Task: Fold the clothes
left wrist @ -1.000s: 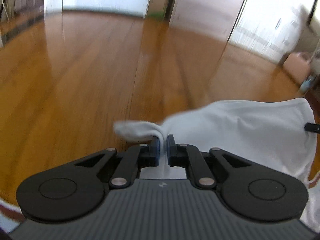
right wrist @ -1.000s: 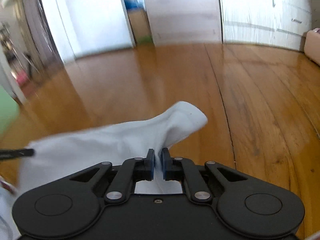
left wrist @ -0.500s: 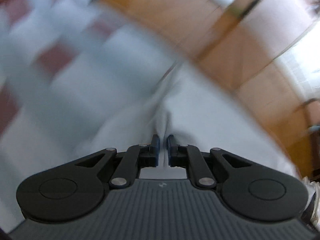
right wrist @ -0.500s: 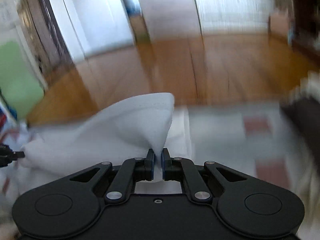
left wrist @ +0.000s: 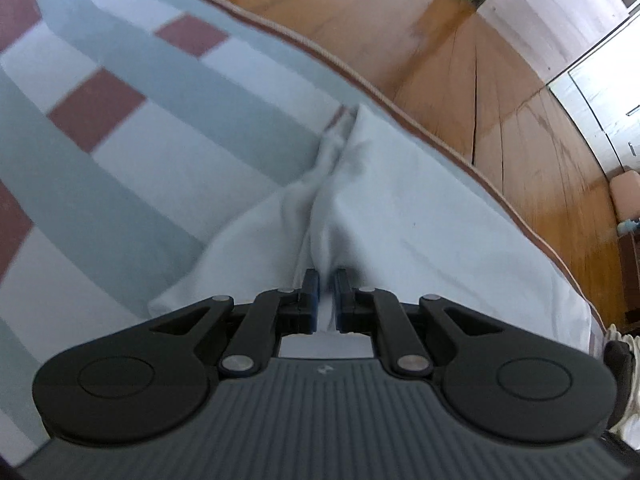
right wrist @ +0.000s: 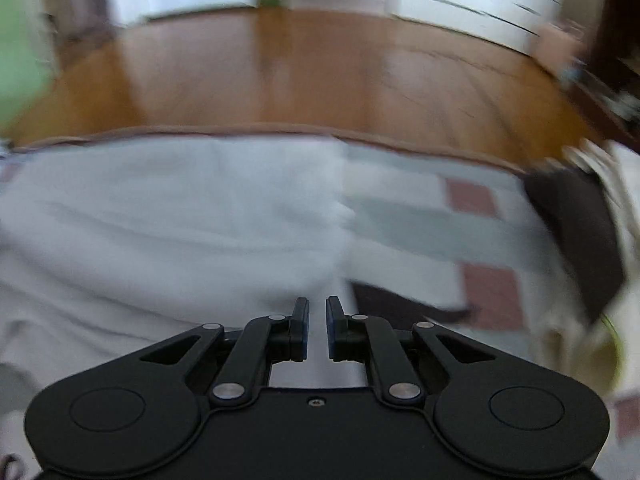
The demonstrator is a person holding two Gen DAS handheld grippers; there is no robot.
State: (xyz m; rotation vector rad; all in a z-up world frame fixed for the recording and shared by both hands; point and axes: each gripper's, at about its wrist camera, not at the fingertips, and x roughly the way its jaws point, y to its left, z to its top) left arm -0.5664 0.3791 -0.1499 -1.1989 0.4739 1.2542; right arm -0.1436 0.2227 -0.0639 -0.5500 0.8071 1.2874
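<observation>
A white garment [left wrist: 420, 216] lies spread on a checked grey, white and red cover [left wrist: 120, 152]. My left gripper [left wrist: 327, 294] is shut on a pinched fold of the white garment, low over the cover. In the right wrist view the white garment [right wrist: 168, 220] lies flat across the left and middle. My right gripper [right wrist: 317, 328] sits just above its near edge with the jaws a small way apart; the view is blurred and I cannot tell whether cloth is between them.
The cover's brown piped edge [left wrist: 420, 120] runs along a wooden floor [left wrist: 500, 92]. A dark garment [right wrist: 576, 232] and a pale one [right wrist: 624, 184] lie at the right of the cover. White cabinets [right wrist: 480, 4] stand beyond.
Both grippers swung down from above the floor and brought the white garment onto the checked cover, where it now lies spread. The right jaws have parted slightly.
</observation>
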